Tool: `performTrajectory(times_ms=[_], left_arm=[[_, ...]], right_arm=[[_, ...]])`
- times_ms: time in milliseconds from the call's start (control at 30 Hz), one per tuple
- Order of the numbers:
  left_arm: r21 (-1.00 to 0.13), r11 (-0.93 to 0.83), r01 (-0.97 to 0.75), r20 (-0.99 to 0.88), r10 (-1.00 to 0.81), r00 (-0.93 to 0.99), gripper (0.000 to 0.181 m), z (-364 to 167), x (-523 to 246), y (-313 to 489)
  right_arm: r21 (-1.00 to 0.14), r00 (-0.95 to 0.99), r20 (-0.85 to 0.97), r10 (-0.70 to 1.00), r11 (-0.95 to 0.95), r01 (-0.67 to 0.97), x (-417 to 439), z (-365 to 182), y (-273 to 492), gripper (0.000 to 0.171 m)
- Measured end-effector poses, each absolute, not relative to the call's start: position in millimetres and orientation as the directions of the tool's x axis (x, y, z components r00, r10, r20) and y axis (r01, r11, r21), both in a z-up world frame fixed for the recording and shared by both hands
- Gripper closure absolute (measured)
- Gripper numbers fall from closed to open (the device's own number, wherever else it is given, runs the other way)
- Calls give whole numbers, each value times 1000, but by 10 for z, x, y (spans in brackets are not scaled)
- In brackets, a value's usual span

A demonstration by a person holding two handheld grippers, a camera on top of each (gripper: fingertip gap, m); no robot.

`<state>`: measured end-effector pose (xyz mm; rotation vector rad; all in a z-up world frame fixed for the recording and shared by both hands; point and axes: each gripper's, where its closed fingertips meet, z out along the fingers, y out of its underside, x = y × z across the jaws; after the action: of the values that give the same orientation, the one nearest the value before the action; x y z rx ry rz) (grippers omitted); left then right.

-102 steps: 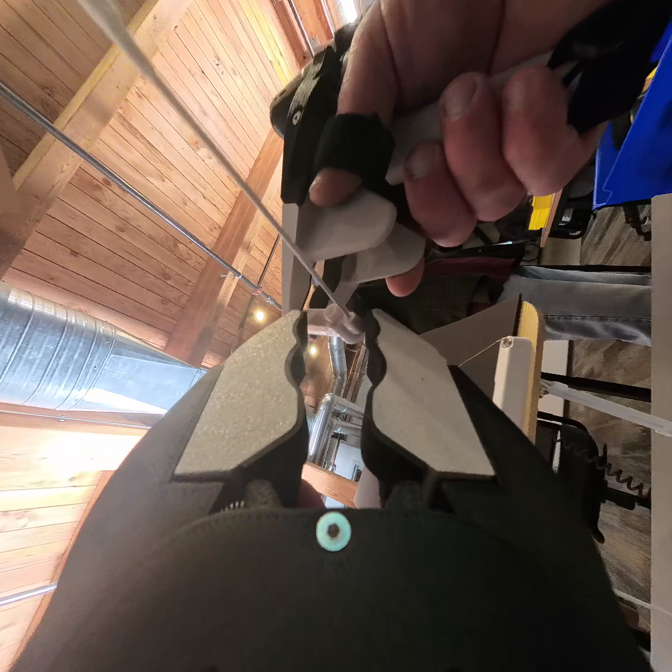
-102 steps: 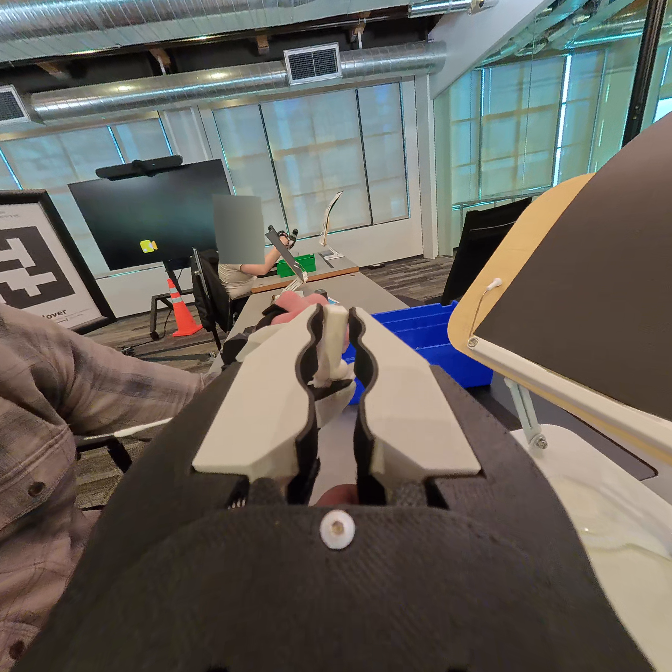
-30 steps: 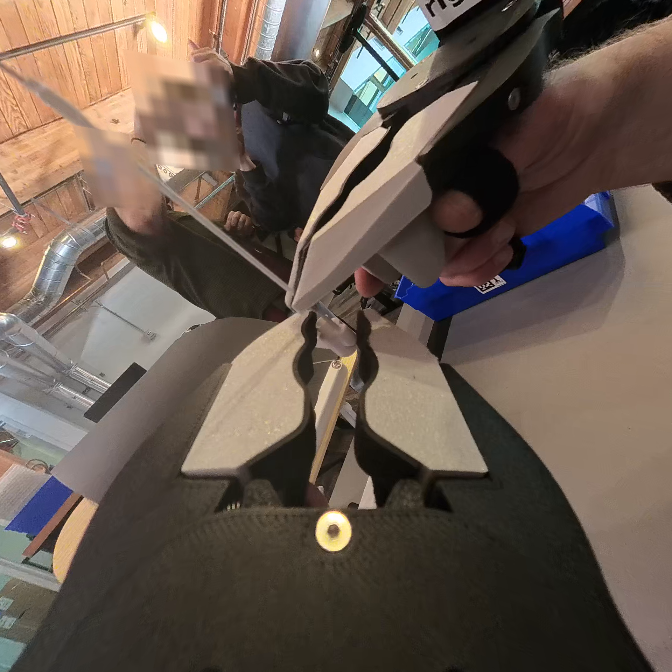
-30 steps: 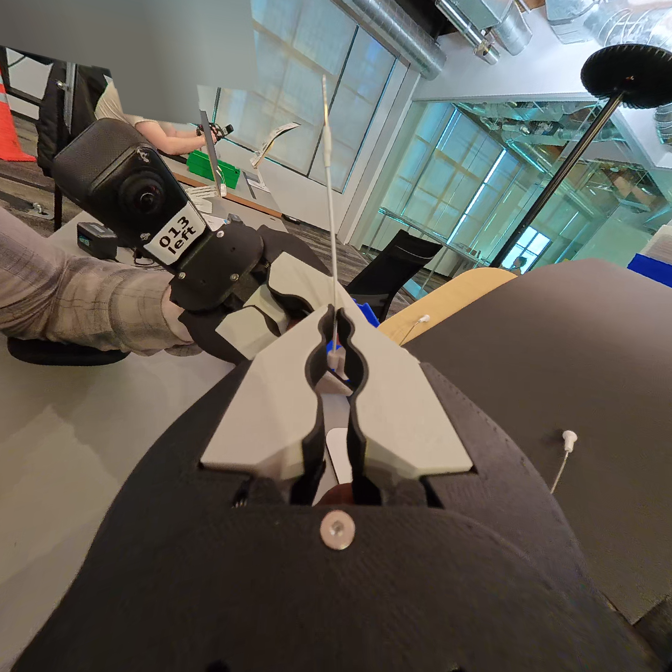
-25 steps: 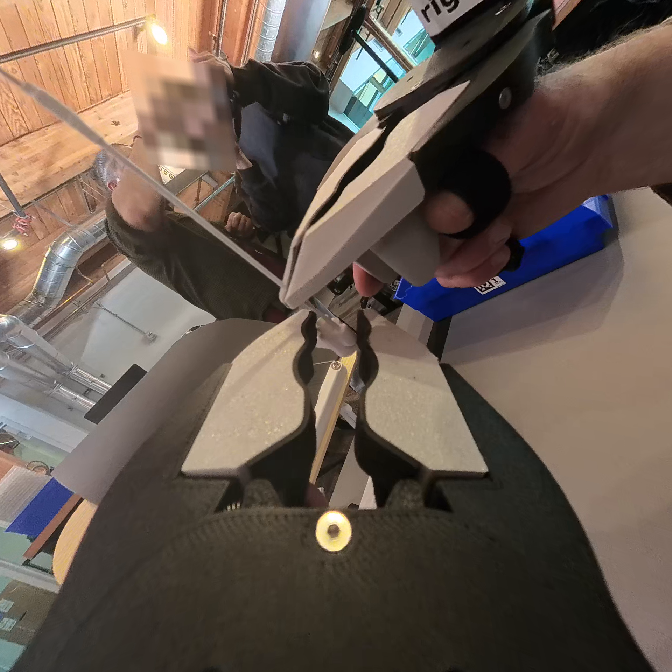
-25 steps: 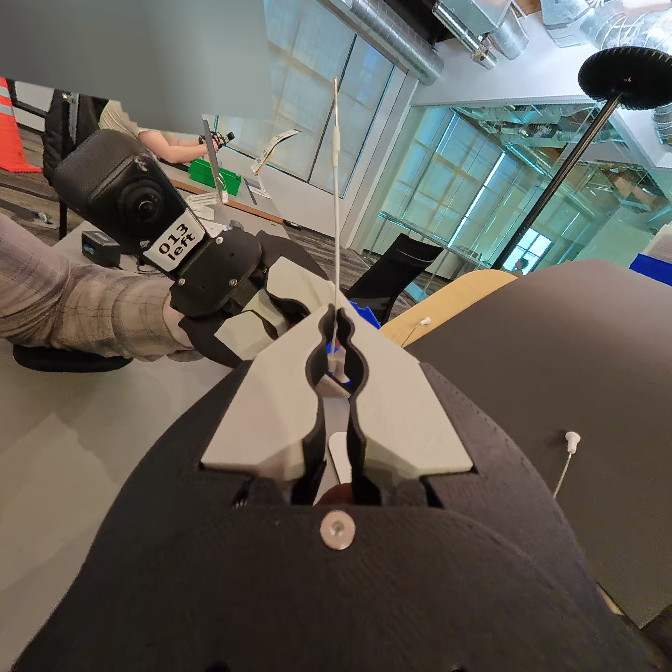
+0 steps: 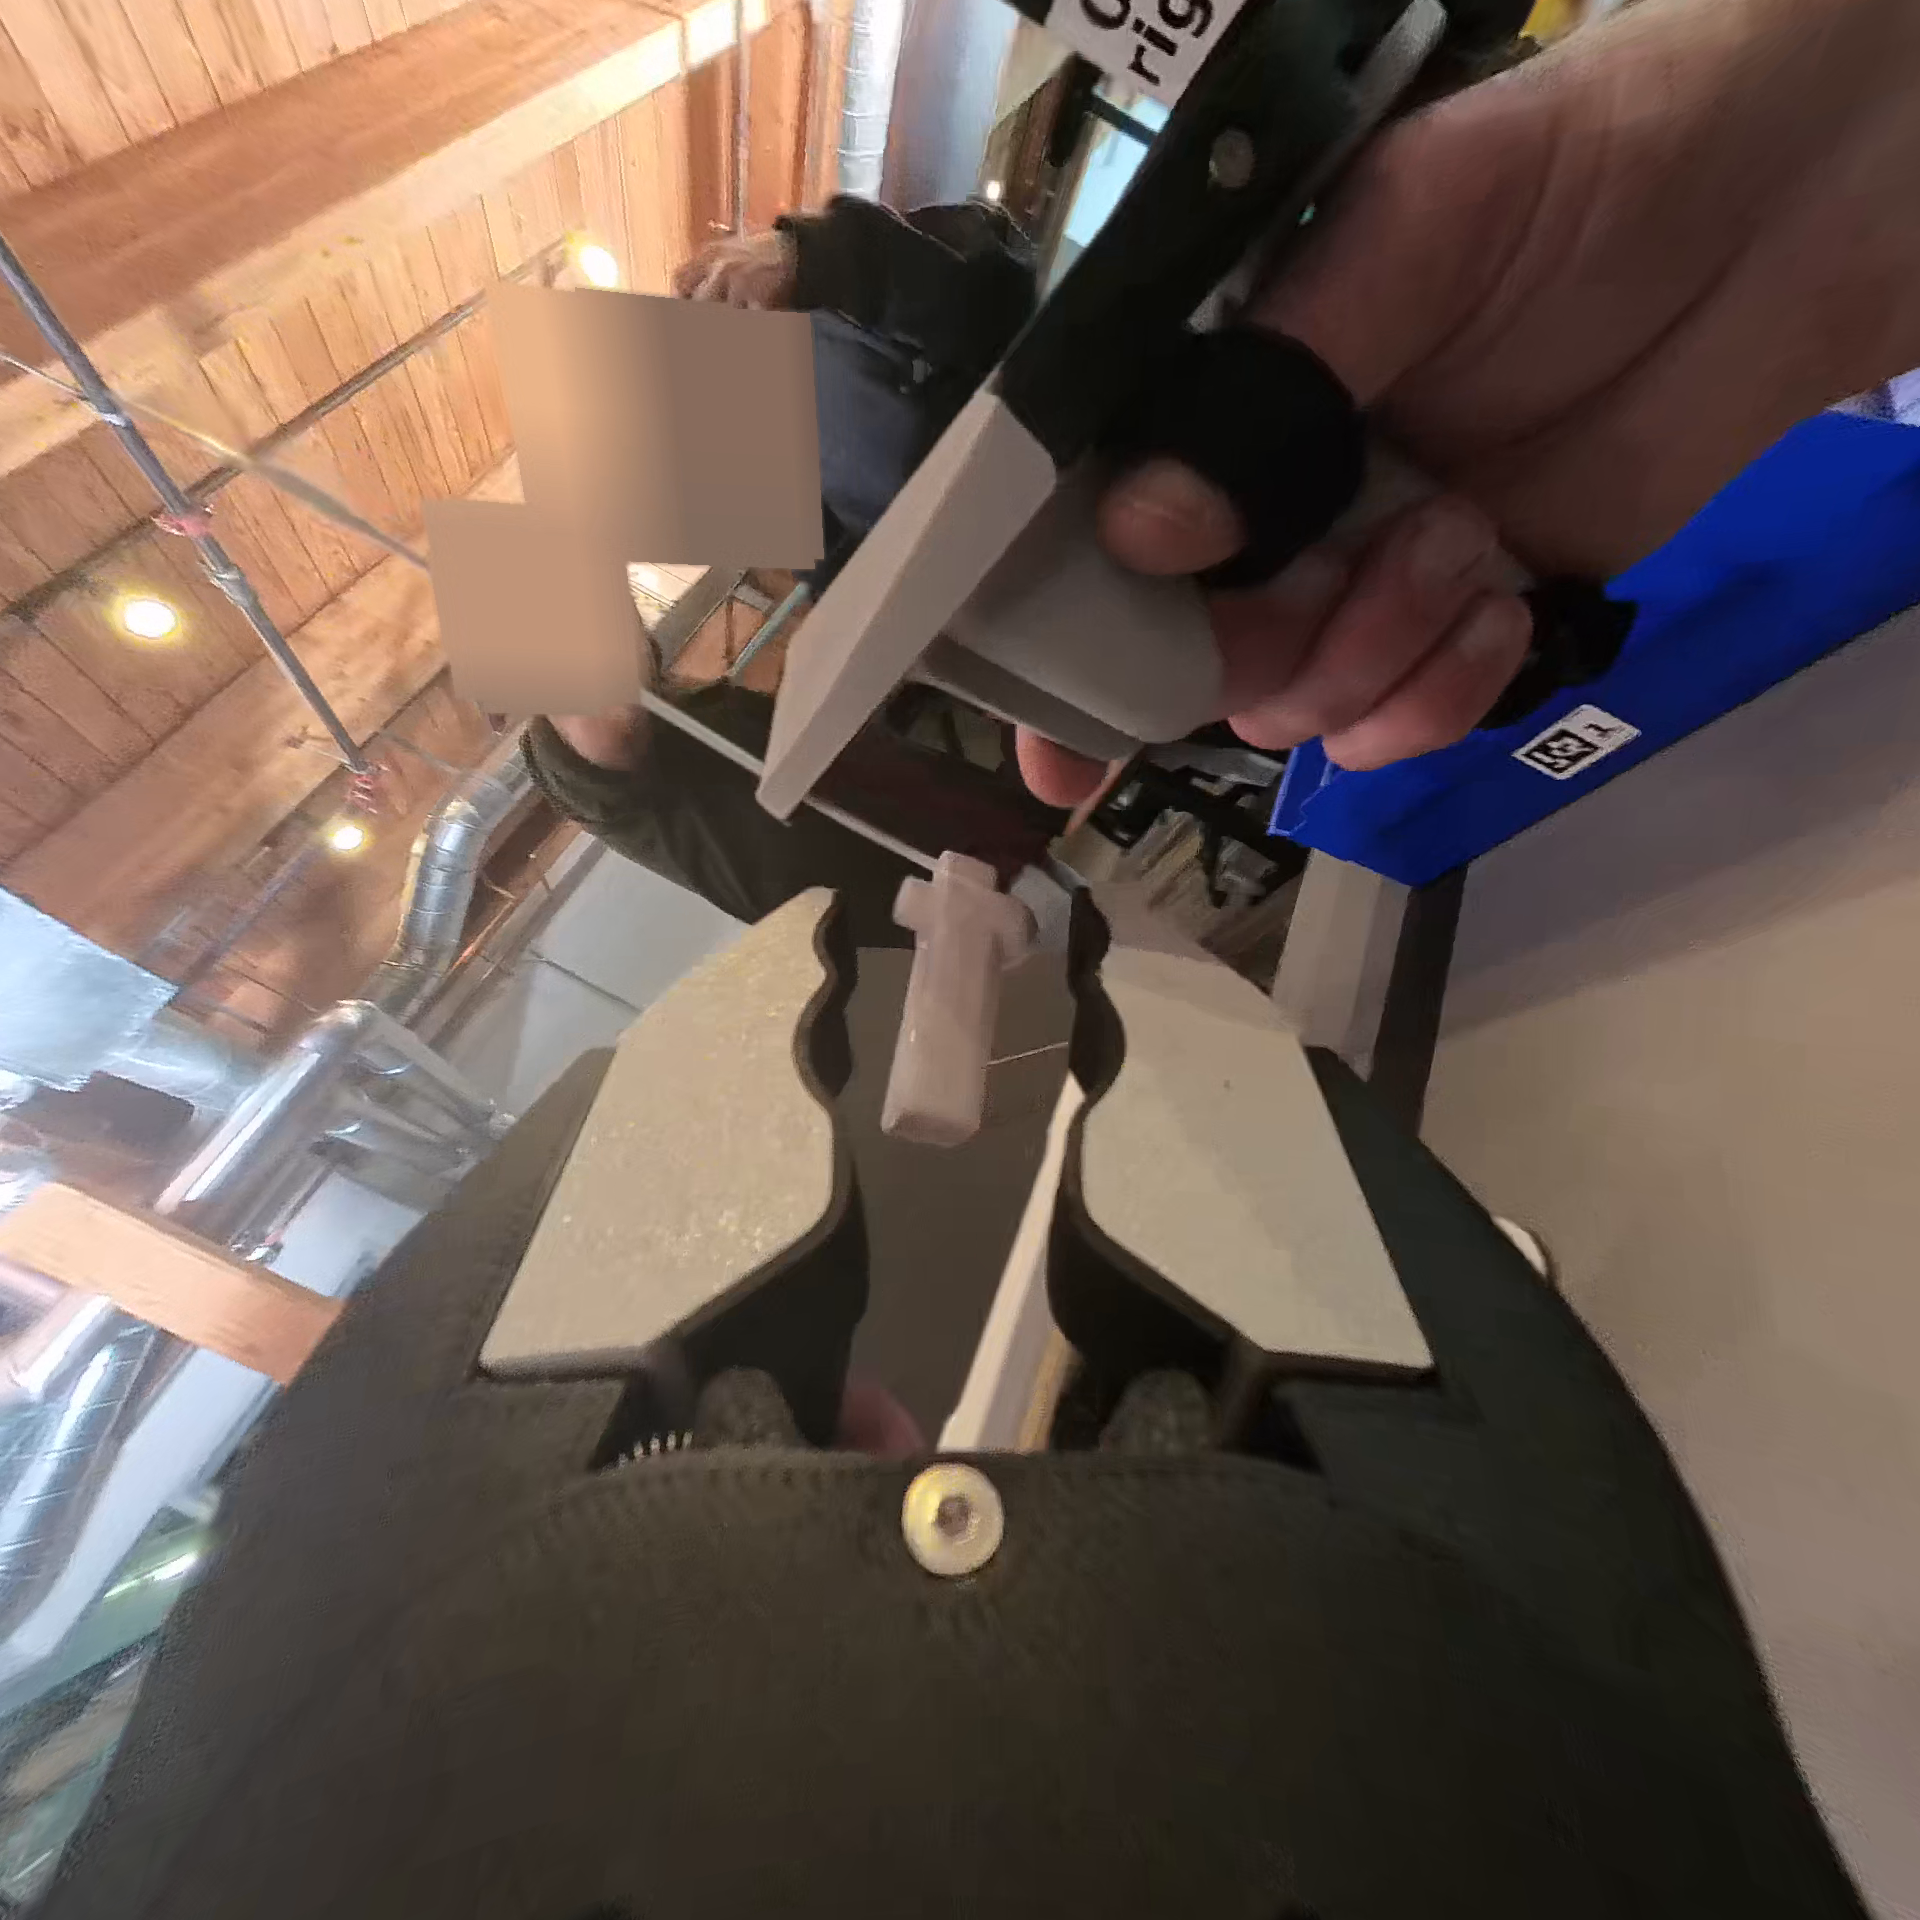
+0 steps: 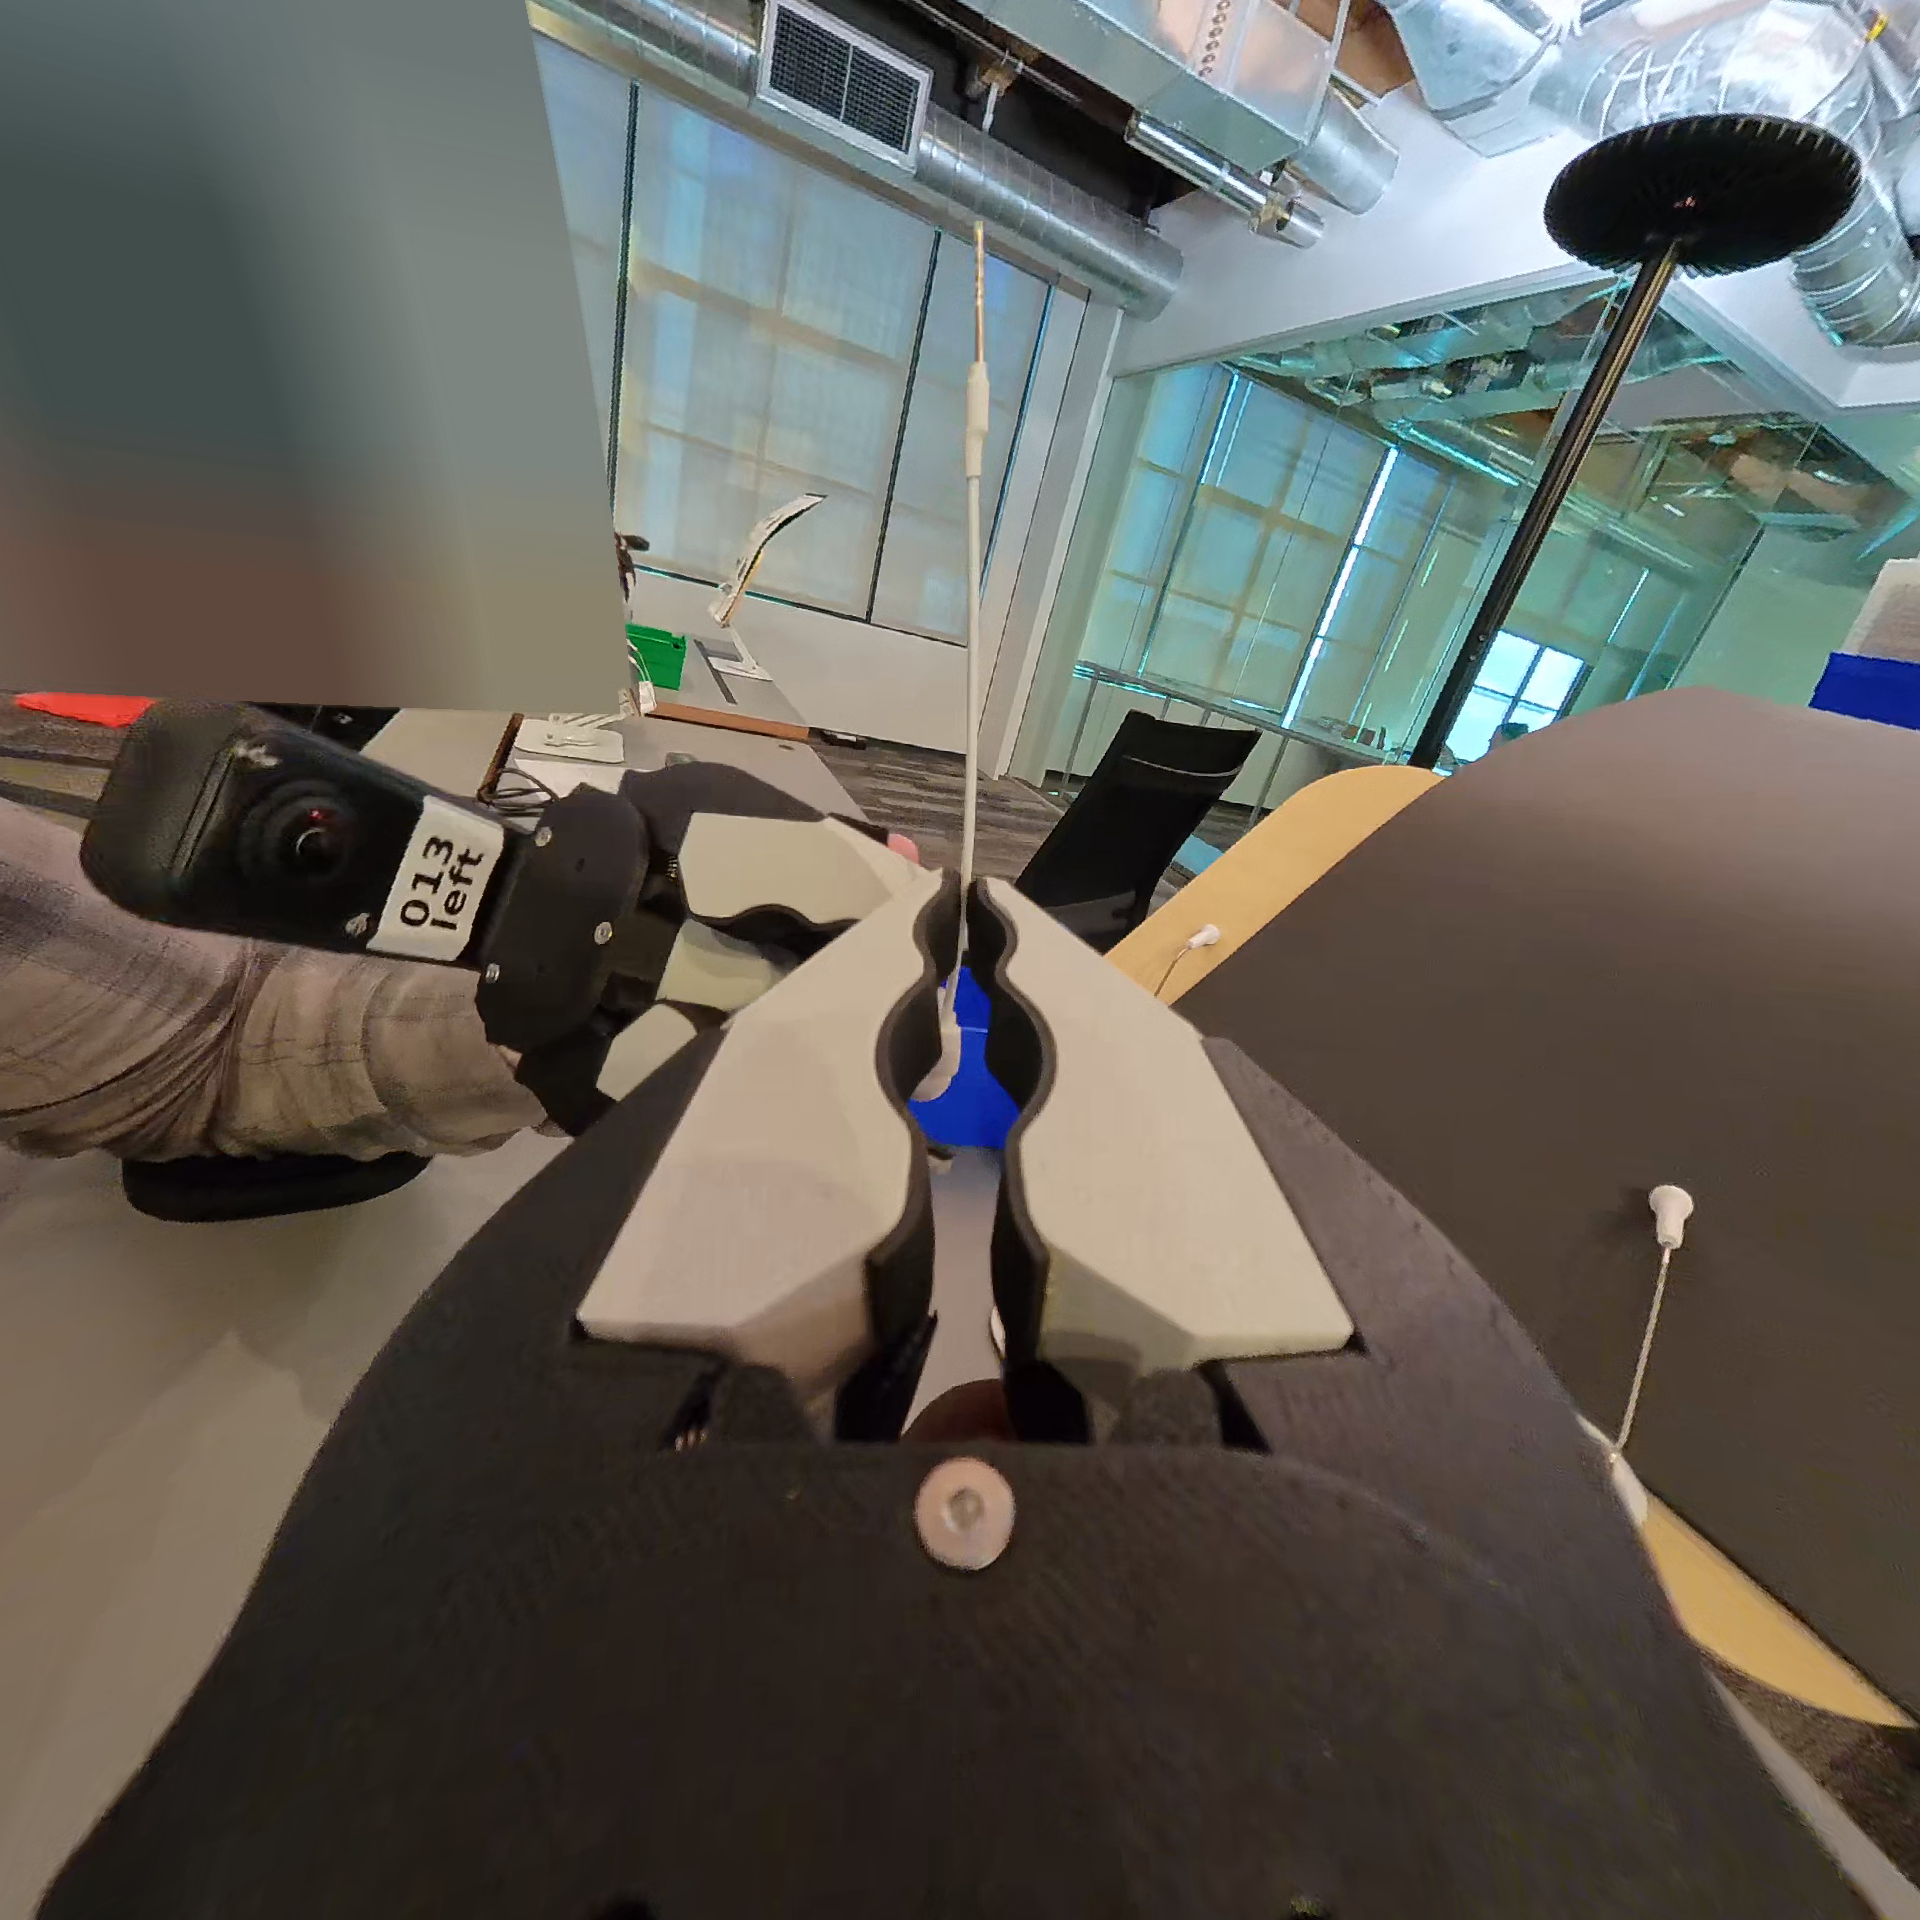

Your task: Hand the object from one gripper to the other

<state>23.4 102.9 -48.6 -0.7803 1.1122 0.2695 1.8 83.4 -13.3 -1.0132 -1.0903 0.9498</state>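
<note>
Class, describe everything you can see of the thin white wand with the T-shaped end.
The wand is a thin white rod, plastic-looking, with a thicker sleeve and a fine yellowish tip at the far end. Its near end is a chunky white T-shaped handle. The right tongs are shut on the rod just above the handle. The handle hangs free between the fingers of the open left tongs, touching neither.

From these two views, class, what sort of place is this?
Probably an open-plan office or lab: exposed ducts, glass partitions, a desk with a chair.
</note>
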Motion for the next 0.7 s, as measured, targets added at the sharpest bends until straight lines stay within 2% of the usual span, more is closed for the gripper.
performTrajectory(times_ms=[100,200,233,367,500,533,700], left_arm=[[-364,722,-588,-890,-84,448,143,-431,216,1014],[-215,696,-685,-924,81,373,142,-463,182,1074],[-203,692,-693,-926,95,365,141,-482,178,1094],[-241,695,-677,-914,73,400,142,-470,140,1128],[-279,711,-645,-902,36,431,157,-410,101,1101],[-276,705,-653,-906,36,422,162,-415,94,1113],[-253,693,-675,-924,33,381,167,-475,116,1131]], right_arm=[[-967,203,193,960,221,-123,20,-131,876,171],[-972,192,116,974,152,-182,60,-85,921,171],[-970,187,96,978,134,-201,80,-66,931,171],[-965,171,62,983,102,-240,147,-16,949,171],[-968,163,69,984,105,-227,142,-37,945,171],[-969,161,71,984,106,-225,136,-41,939,171],[-970,170,90,981,125,-208,120,-55,937,171]])
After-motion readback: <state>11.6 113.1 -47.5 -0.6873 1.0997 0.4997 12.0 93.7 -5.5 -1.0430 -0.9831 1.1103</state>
